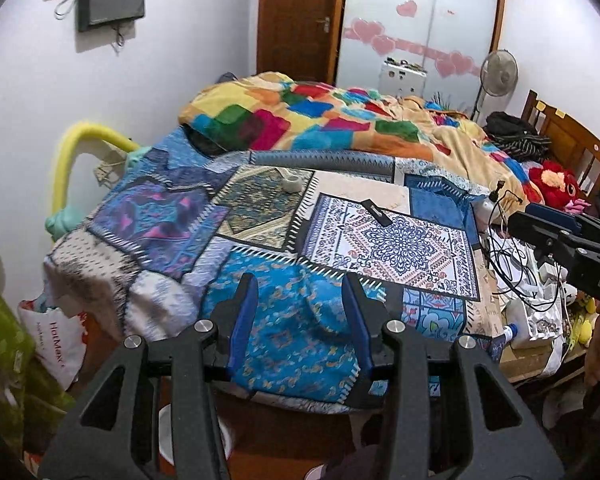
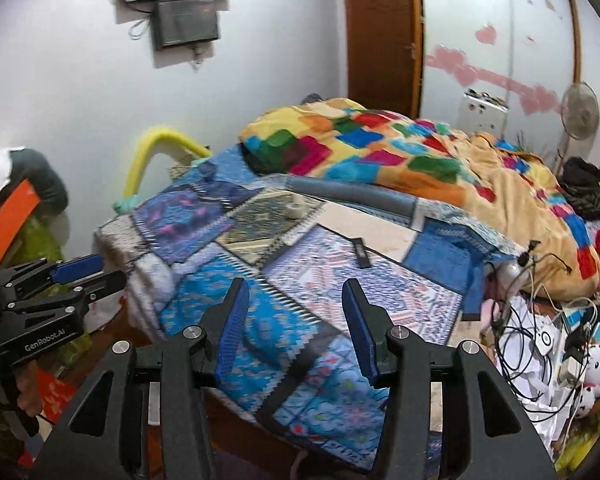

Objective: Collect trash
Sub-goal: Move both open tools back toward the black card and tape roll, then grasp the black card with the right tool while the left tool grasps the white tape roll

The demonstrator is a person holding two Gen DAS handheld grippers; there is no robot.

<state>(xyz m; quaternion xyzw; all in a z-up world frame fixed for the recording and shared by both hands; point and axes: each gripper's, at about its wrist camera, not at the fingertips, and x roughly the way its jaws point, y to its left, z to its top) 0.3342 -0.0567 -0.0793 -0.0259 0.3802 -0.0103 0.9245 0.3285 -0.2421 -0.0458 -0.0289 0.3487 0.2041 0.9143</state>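
Note:
A small white tape roll (image 1: pixel 291 182) lies on the patchwork bed cover (image 1: pixel 284 320), and a flat black wrapper (image 1: pixel 377 212) lies a little to its right. Both also show in the right wrist view, the roll (image 2: pixel 295 210) and the wrapper (image 2: pixel 362 254). My left gripper (image 1: pixel 301 304) is open and empty above the near end of the bed. My right gripper (image 2: pixel 296 320) is open and empty, also over the near end. Each gripper appears in the other's view: the right one (image 1: pixel 540 224) at the right edge, the left one (image 2: pixel 96 270) at the left edge.
A colourful quilt (image 1: pixel 320 120) is heaped at the far half of the bed. Tangled cables and clutter (image 1: pixel 528 280) lie to the right. A white shopping bag (image 1: pixel 60 340) and a yellow rail (image 1: pixel 72 152) stand at the left. A fan (image 1: pixel 499 73) stands by the wardrobe.

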